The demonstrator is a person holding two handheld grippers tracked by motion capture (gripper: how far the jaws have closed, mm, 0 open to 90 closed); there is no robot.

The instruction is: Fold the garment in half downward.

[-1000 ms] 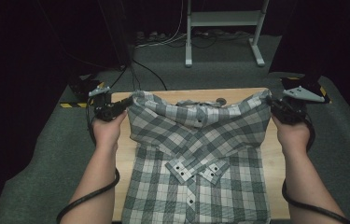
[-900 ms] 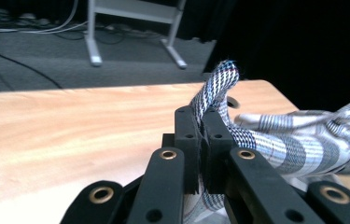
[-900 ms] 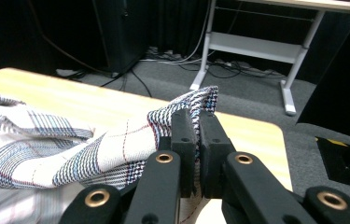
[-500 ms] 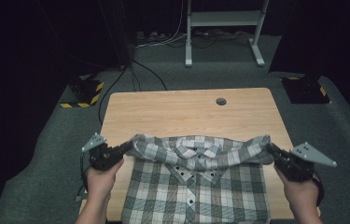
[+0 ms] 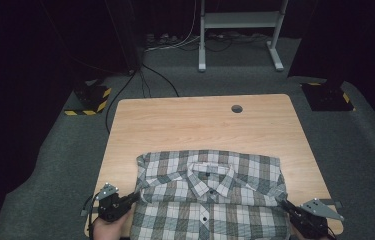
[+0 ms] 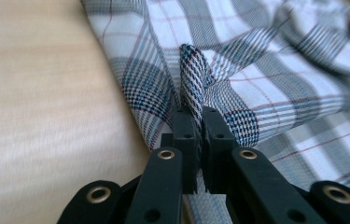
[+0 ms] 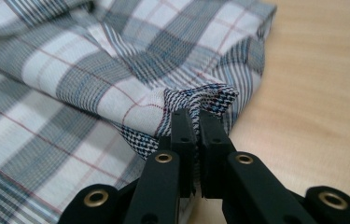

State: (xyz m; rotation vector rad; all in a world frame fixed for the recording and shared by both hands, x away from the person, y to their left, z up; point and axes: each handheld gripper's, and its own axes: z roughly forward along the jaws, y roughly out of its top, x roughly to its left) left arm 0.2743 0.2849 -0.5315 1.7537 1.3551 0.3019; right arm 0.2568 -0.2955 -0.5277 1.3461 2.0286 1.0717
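Since 1 s ago: both grippers have come down and back toward the person's edge of the table (image 5: 175, 125), pulling the top of the plaid shirt (image 5: 210, 190) over itself. Before, the shirt was spread flat w/ shoulders at the far side; now the collar section lies folded over the lower body, fold edge across mid-table. Judgement: lengthwise fold basically made, next is prob. release + smooth.

Left gripper (image 5: 134, 196) at shirt's left edge, near the front left corner of the table; in the left gripper view (image 6: 199, 122) jaws pressed together on a pinched ridge of fabric. Right gripper (image 5: 286, 205) at shirt's right edge; in the right gripper view (image 7: 196, 122) jaws likewise clamped on a bunched corner of cloth.

Materials: shirt = thin woven cotton-like cloth, grey/white/blue check w/ fine red lines, soft, creases easily, small buttons down the placket. Table = light wood-grain top, smooth, rounded corners, round cable hole (image 5: 236, 108) near the far edge. Floor = dark grey carpet.
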